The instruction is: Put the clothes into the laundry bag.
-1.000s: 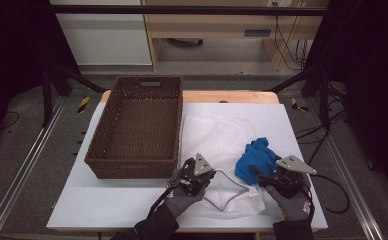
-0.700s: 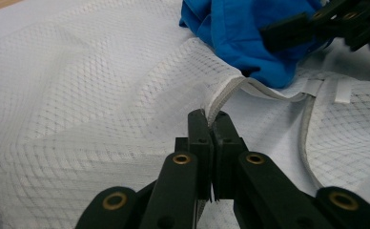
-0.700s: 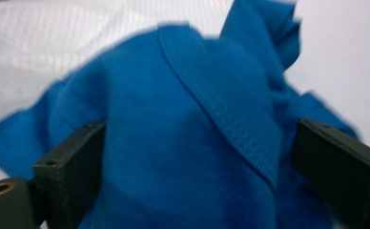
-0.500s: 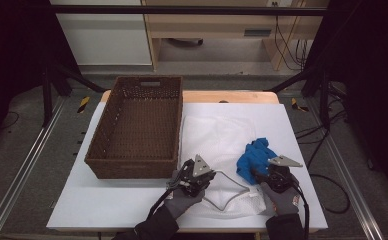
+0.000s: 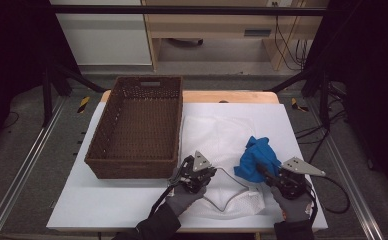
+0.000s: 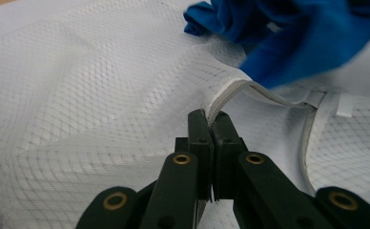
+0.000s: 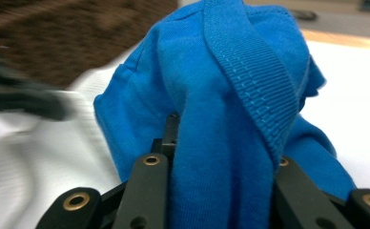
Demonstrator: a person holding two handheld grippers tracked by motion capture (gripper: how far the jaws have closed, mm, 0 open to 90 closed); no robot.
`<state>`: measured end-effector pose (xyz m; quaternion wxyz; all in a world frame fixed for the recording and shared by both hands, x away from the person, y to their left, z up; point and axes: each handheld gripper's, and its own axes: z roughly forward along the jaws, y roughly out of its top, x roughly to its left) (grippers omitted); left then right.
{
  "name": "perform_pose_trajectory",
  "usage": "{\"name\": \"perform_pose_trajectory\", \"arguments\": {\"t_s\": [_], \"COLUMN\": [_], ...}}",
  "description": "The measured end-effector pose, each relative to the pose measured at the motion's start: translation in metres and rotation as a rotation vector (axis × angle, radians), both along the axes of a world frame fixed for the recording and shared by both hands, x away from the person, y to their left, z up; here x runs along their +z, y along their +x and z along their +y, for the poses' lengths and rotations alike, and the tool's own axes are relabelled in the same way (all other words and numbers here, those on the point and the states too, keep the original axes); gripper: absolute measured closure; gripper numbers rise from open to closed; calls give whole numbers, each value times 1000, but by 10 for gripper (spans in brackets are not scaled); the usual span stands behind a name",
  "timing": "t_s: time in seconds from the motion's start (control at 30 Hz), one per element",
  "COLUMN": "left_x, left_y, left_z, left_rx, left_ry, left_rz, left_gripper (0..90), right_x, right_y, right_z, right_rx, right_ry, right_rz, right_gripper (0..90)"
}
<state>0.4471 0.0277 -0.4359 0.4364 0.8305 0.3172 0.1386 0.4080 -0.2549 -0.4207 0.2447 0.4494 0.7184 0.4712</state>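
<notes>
the blue cloth (image 5: 256, 159) lies bunched just ahead of the right gripper (image 5: 260, 173), on the far right part of the white mesh bag (image 5: 217, 142). in the right gripper view a thick fold of the cloth (image 7: 221, 157) fills the gap between the two black jaws, which press on it from both sides; the jaws have just been closing, and the fold with its ribbed hem stands up above them. the rest of the cloth hangs around and behind the jaw tips.

the left gripper (image 5: 186, 167) sits to the left of the right one, near it but apart. in the left gripper view its jaws stand tight together on the bag's zipper edge (image 6: 223, 95), which rises from between the tips and curves off to the right. the mesh (image 6: 92, 95) spreads out ahead and to the left of those jaws, and the cloth (image 6: 288, 38) lies beyond them on the right, blurred.

the bag's open edge runs between the two grippers in the high view. a brown wicker basket (image 5: 107, 150) stands just ahead and left of the left gripper, touching the bag's left edge. all this rests on a white table (image 5: 102, 205).
</notes>
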Motion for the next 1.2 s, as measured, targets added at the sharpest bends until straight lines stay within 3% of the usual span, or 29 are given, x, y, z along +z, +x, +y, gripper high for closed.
{"name": "perform_pose_trajectory", "arguments": {"t_s": [0.1, 0.27, 0.37, 0.5, 0.67, 0.73, 0.9, 1.0, 1.03, 1.07, 1.1, 1.13, 1.17, 1.2], "left_x": [1, 3, 5, 9, 12, 13, 10, 7, 6, 6, 6, 6, 4, 4], "left_y": [3, 5, 6, 7, 6, 4, 2, 4, 5, 5, 5, 5, 5, 5], "left_z": [-2, -2, -2, -4, -6, -7, -7, -3, 0, 0, 3, 3, 3, 3], "left_rx": [11, 12, 15, 19, 18, 10, 9, 16, 22, 22, 18, 18, 23, 23], "left_ry": [-1, -14, -25, -46, -58, -54, -47, -46, -55, -55, -50, -50, -55, -55], "left_rz": [8, 14, 15, 19, 15, 9, -3, 4, 8, 8, 8, 8, 10, 10], "left_gripper": [889, 889, 889, 889, 889, 889, 889, 889, 889, 889, 889, 889, 889, 889], "right_x": [8, 5, -4, -20, -35, -49, -55, -54, -49, -49, -40, -40, -28, -28], "right_y": [-17, -28, -32, -26, -17, -8, -1, -2, -6, -6, -13, -13, -20, -20], "right_z": [13, 24, 39, 57, 69, 79, 87, 88, 84, 84, 77, 77, 66, 66], "right_rx": [75, 144, 207, 248, 259, 250, 214, 230, 254, 254, 258, 258, 232, 232], "right_ry": [-10, -3, -6, -35, -63, -91, -110, -107, -82, -82, -65, -65, -45, -45], "right_rz": [-26, -15, 20, 73, 123, 175, 194, 180, 160, 160, 116, 116, 56, 56], "right_gripper": [728, 727, 726, 726, 723, 712, 655, 586, 506, 506, 422, 422, 369, 369]}}
